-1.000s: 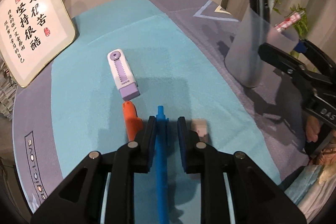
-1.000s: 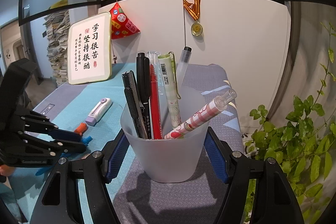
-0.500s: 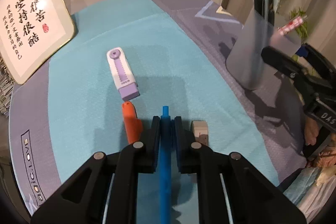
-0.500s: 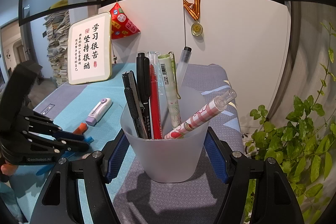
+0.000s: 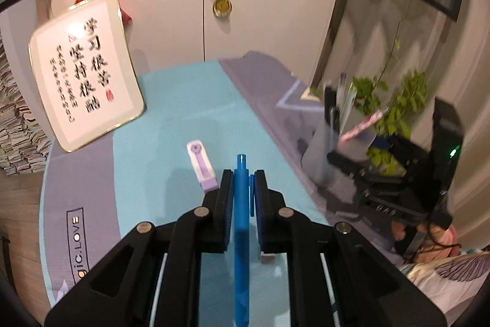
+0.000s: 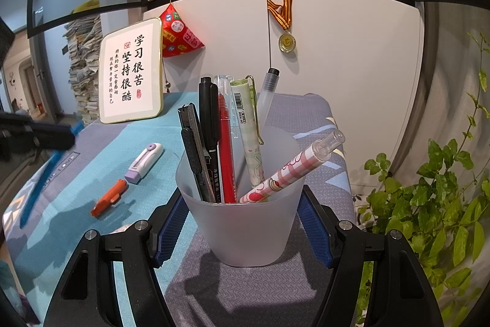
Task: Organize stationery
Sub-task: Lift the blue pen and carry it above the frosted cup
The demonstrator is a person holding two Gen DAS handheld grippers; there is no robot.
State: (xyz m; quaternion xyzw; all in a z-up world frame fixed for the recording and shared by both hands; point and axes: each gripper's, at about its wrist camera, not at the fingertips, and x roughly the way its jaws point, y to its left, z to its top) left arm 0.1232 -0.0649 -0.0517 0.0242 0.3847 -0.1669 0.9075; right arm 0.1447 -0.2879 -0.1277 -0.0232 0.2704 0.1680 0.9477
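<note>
My left gripper (image 5: pixel 242 189) is clamped narrow on a slim blue plastic pen (image 5: pixel 241 222), its pads pressed to both sides of the barrel; the pen runs straight out between the fingers with its tip pointing away from me, above the teal and grey cloth-covered table (image 5: pixel 171 118). In the right wrist view this gripper is a dark blur at the far left edge, with the pen (image 6: pixel 38 186) slanting down below it. My right gripper (image 6: pixel 242 222) is closed around a frosted translucent plastic pen cup (image 6: pixel 245 232), blue pads against its left and right walls; the cup stands on the grey part of the table at the right. Inside it several pens stand upright, among them a black marker, a red pen and a pale green pen, and a pink-striped pen (image 6: pixel 294 170) leans to the right. On the teal cloth to the left of the cup lie a white and lilac box cutter (image 6: pixel 144 163) and, nearer me, a small orange pen (image 6: pixel 110 198). A white framed calligraphy plaque (image 6: pixel 131 71) stands at the far left.
</note>
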